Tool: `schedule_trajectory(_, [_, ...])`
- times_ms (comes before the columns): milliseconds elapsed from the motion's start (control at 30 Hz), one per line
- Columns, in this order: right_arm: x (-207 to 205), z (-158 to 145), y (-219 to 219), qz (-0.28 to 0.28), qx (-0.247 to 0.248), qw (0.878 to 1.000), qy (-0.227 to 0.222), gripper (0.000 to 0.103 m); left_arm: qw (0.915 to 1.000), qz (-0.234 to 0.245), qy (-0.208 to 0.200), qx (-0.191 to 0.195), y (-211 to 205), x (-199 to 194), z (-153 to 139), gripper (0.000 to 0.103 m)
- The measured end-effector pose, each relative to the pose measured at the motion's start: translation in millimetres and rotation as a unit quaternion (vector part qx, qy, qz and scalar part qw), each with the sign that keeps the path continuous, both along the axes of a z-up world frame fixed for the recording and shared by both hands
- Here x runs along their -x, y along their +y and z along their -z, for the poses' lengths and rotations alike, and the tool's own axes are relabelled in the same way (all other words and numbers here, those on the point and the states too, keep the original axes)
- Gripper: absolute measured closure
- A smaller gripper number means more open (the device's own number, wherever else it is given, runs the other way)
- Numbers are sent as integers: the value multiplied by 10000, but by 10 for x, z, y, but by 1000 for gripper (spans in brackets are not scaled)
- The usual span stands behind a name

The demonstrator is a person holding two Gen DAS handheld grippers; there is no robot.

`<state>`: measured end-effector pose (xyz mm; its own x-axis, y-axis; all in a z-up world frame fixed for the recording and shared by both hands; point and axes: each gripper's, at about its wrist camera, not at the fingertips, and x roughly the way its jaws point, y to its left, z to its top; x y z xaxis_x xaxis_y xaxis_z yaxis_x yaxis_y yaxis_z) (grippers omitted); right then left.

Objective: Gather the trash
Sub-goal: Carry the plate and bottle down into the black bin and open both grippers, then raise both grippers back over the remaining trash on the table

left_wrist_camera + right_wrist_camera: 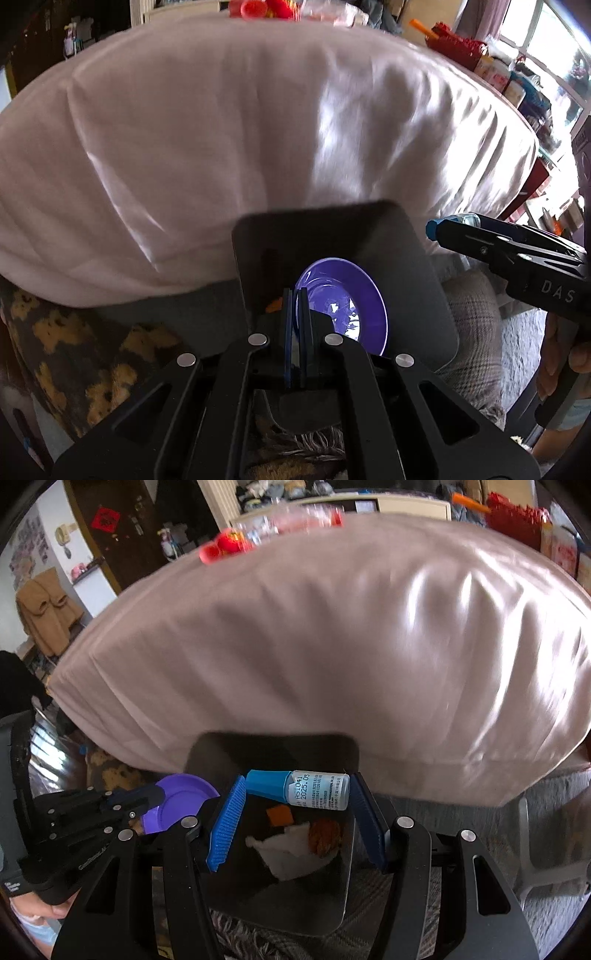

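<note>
My left gripper (295, 293) is shut on the rim of a purple plastic plate (347, 295), which hangs tilted over a dark square bin (332, 225). My right gripper (295, 787) is shut on a small clear bottle (319, 789) with a blue cap, held lengthwise between the blue pads (227, 823) above the same bin (273, 744). Inside it lie a white tissue (291, 849), an orange scrap (279, 815) and a brown lump (325, 836). The right wrist view shows the left gripper (151, 797) with the plate (181, 801) at the left.
A table draped in pale cloth (258, 140) rises just behind the bin, with red items (258, 7) at its far edge. A yellow-and-dark patterned blanket (74, 332) lies left of the bin and grey plaid fabric (472, 321) to its right. Shelves with clutter (517, 85) stand by the window.
</note>
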<state>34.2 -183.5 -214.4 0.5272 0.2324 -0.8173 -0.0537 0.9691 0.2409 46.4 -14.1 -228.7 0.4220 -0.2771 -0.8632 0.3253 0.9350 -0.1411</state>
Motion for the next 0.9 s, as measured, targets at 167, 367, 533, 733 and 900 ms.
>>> schedule_trajectory(167, [0,116,16,-17,-37,9998,208,44,9998,14,203,-46,-36,6,164,101])
schedule_trajectory(367, [-24,132,4,47,-47,9997,255,43,9996,20,243,-111,-40,-12,196,98])
schedule_trajectory(533, [-51,141,-13,108,-74,9995,299,31,9996,-79,222,-137,-5,-41,178,76])
schedule_trajectory(733, [-77,103,-72,202,-80,9995,225,22,9997,-138,139,-145,48,-40,97,56])
schedule_trajectory(900, [-47,-71,-255,460,104,9989,-62,7,9994,-245,-151,-203,121,-18,-121,24])
